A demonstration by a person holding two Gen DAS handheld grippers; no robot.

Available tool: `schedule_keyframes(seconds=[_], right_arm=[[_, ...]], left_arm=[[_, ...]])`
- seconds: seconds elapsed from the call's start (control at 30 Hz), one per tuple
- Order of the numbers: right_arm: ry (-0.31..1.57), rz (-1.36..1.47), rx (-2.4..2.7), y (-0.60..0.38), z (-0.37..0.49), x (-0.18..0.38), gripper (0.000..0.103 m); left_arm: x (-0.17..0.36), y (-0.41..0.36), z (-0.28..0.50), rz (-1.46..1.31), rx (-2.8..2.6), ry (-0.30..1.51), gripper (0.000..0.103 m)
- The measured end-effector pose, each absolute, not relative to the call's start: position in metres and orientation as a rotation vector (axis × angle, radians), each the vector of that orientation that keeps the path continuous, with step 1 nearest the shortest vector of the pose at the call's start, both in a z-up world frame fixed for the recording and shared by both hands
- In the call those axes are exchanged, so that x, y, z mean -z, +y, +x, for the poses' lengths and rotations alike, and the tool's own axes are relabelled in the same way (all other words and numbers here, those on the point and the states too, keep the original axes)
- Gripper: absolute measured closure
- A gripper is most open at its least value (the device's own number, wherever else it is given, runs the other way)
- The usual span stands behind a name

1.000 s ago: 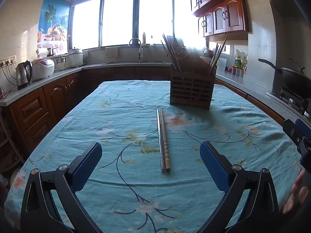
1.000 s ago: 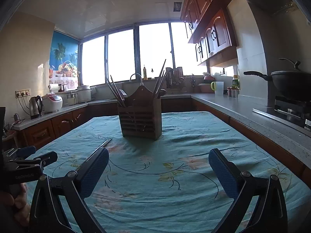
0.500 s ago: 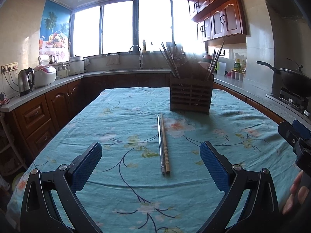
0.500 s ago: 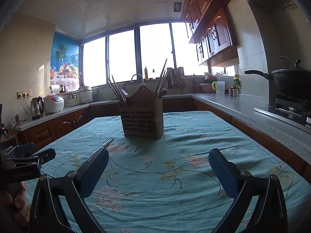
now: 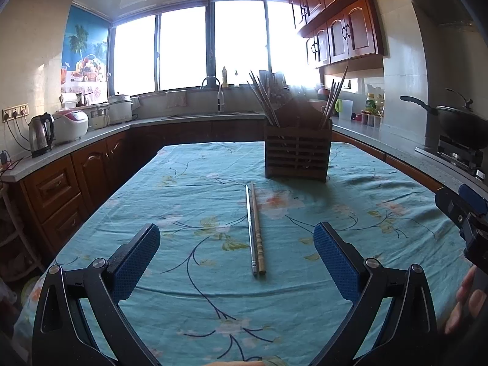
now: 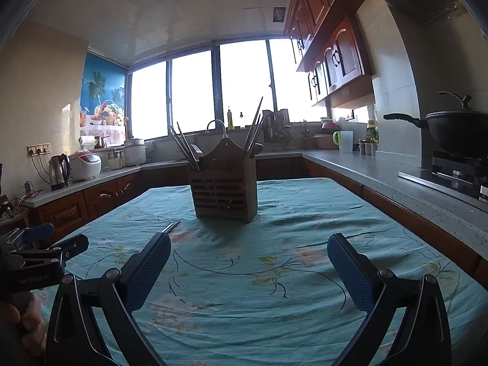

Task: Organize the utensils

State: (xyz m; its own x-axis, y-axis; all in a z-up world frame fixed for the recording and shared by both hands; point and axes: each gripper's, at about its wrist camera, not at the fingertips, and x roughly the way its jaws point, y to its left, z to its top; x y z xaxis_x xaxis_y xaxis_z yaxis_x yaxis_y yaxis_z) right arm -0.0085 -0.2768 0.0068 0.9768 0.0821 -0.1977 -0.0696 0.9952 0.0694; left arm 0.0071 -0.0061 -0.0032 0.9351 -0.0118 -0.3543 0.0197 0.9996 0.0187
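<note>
My left tool (image 5: 236,262) has two black angular metal arms, each ending in a flat blue pad (image 5: 135,263) with a fine dimpled texture, pinned by silver round-headed screws (image 5: 100,263). My right tool (image 6: 248,270) is built the same: black speckled arms, blue textured pads (image 6: 347,274), silver pivot screws (image 6: 383,272). Faint grey lettering marks the left tool's black body in the right wrist view.

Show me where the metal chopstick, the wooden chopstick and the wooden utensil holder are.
metal chopstick (image 5: 250,228), left wrist view, mid-shaft.
wooden chopstick (image 5: 258,238), left wrist view, carved lower shaft.
wooden utensil holder (image 5: 296,155), left wrist view, slatted front.
</note>
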Motion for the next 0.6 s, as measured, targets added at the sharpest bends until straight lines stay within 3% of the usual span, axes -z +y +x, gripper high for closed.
schedule_keyframes(seconds=[0.6], right_arm=[[0.202, 0.064, -0.082, -0.2765, -0.0082, -0.0062, 0.0]], left_arm=[[0.0032, -0.0055, 0.0074, 0.016, 0.009, 0.367, 0.0]])
